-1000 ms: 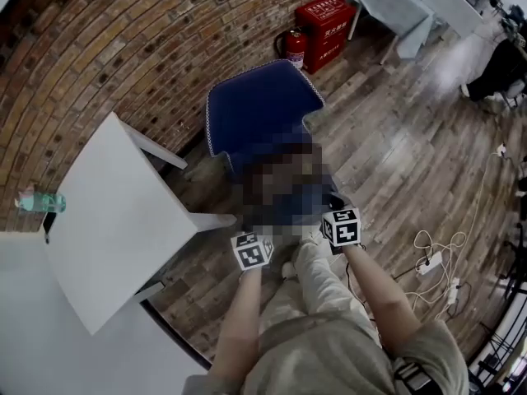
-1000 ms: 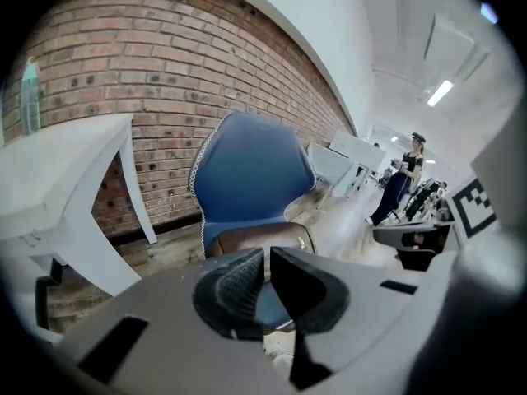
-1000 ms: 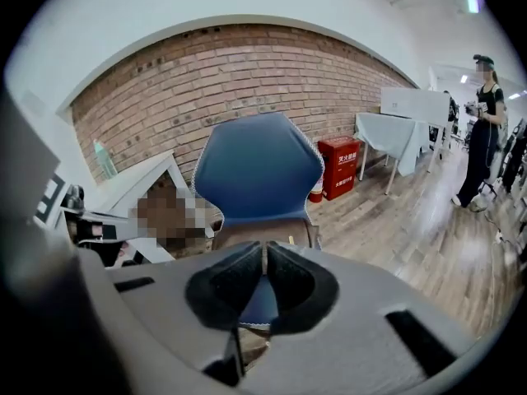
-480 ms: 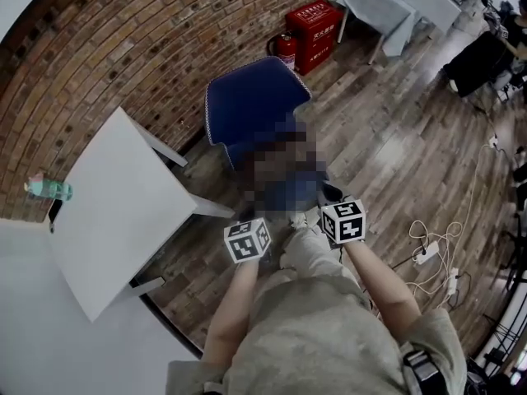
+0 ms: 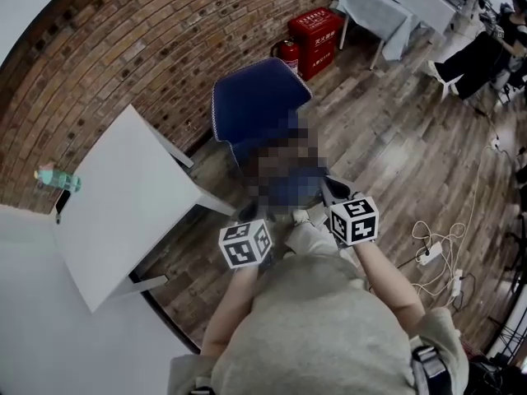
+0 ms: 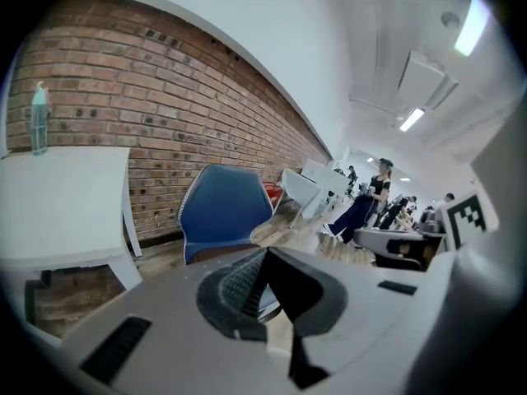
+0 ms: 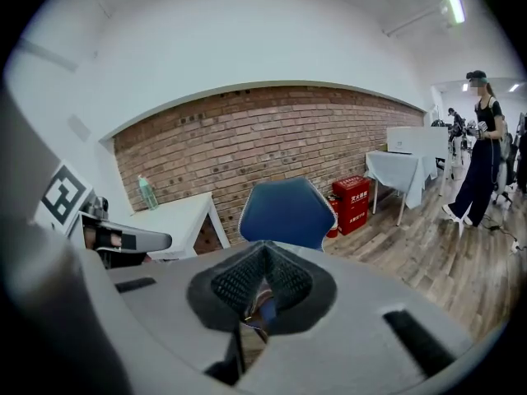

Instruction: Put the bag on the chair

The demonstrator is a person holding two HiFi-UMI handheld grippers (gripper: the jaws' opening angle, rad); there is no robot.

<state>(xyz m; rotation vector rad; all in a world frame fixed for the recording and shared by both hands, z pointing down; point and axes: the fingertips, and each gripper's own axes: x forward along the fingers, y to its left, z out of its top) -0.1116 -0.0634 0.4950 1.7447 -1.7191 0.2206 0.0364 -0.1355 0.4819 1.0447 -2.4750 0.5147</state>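
A blue shell chair [image 5: 259, 101] stands by the brick wall, its seat facing me; it also shows ahead as the chair [image 6: 222, 208] and the chair [image 7: 288, 208]. The dark blue bag [image 5: 306, 191] hangs just in front of it, mostly under a mosaic patch. My left gripper [image 5: 251, 214] is shut on the bag's near left side, and a bluish sliver shows under its pads [image 6: 239, 282]. My right gripper [image 5: 331, 191] is shut on the near right side, with a strip of blue and brown material pinched between its pads [image 7: 284, 278].
A white table [image 5: 123, 204] stands at the left with a green bottle [image 5: 58, 179] at its far corner. A red box [image 5: 319, 27] and fire extinguisher [image 5: 288, 54] sit behind the chair. A cloth-covered table [image 5: 379, 6] and cables [image 5: 436, 249] lie to the right.
Both grippers have risen with the bag and come a little closer to me. The chair and the table have not moved.
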